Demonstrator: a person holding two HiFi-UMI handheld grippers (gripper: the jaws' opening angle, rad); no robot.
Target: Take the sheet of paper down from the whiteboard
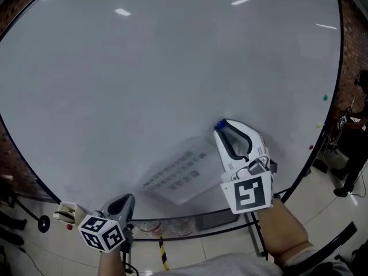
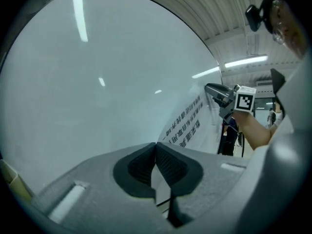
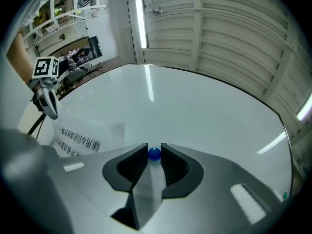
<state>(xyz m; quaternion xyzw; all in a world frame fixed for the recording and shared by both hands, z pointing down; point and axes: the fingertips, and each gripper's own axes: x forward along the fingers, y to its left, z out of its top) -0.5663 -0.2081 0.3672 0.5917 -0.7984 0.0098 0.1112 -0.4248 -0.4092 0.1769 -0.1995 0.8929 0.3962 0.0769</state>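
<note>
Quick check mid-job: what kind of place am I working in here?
Probably a workshop or lab-style industrial room rather than an office: a big whiteboard, ribbed metal wall panels with a tube light, and cluttered shelving off to one side.

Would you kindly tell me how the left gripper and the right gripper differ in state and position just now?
The left gripper is shut on nothing; the right gripper clasps the blue magnet. The left gripper sits low by the bottom edge of the whiteboard, off the sheet of paper; the right gripper is at the sheet's upper corner. Both face the whiteboard.
</note>
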